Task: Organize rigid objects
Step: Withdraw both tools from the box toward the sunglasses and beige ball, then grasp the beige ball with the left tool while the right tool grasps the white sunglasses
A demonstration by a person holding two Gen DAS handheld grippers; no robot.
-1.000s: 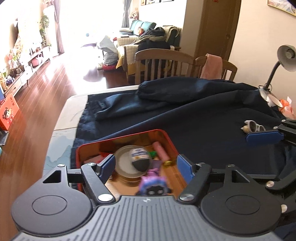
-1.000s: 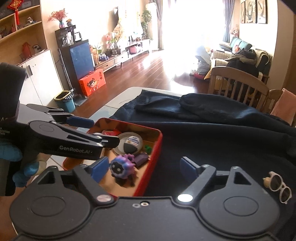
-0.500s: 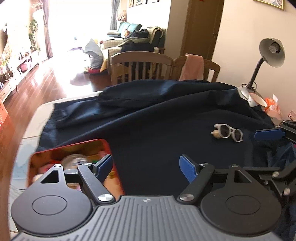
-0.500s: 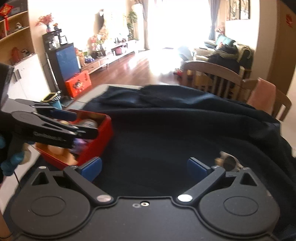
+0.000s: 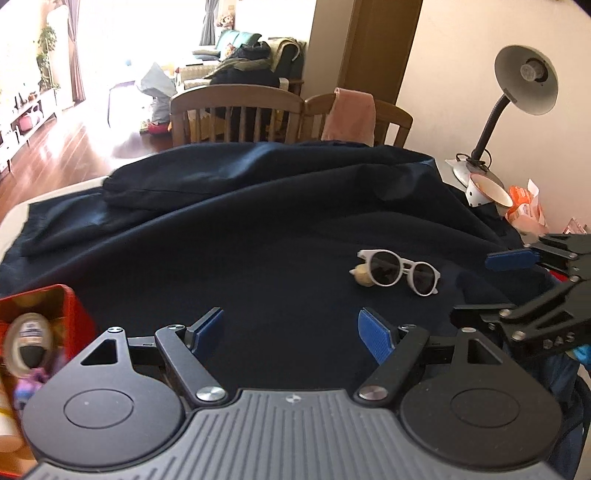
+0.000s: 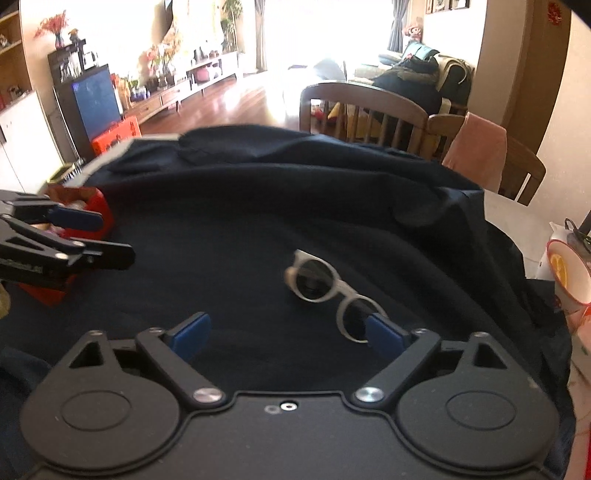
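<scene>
Now both cameras have swung from the red tin (image 5: 55,306) toward the white sunglasses (image 6: 325,291) on the dark cloth (image 5: 258,240); left gripper (image 5: 291,330) and right gripper (image 6: 284,332) gape wide, empty; the right's fingertip overlaps the nearer lens.

Bright daylight floods through tall windows (image 6: 280,33) onto a glossy reddish wooden floor (image 5: 55,144). Two wooden chairs (image 5: 236,118) stand at the far side of the table, one draped with a pink cloth (image 5: 351,118). A teal sofa (image 5: 236,40) sits beyond. A grey gooseneck desk lamp (image 5: 524,85) stands by the cream wall (image 5: 450,74).
</scene>
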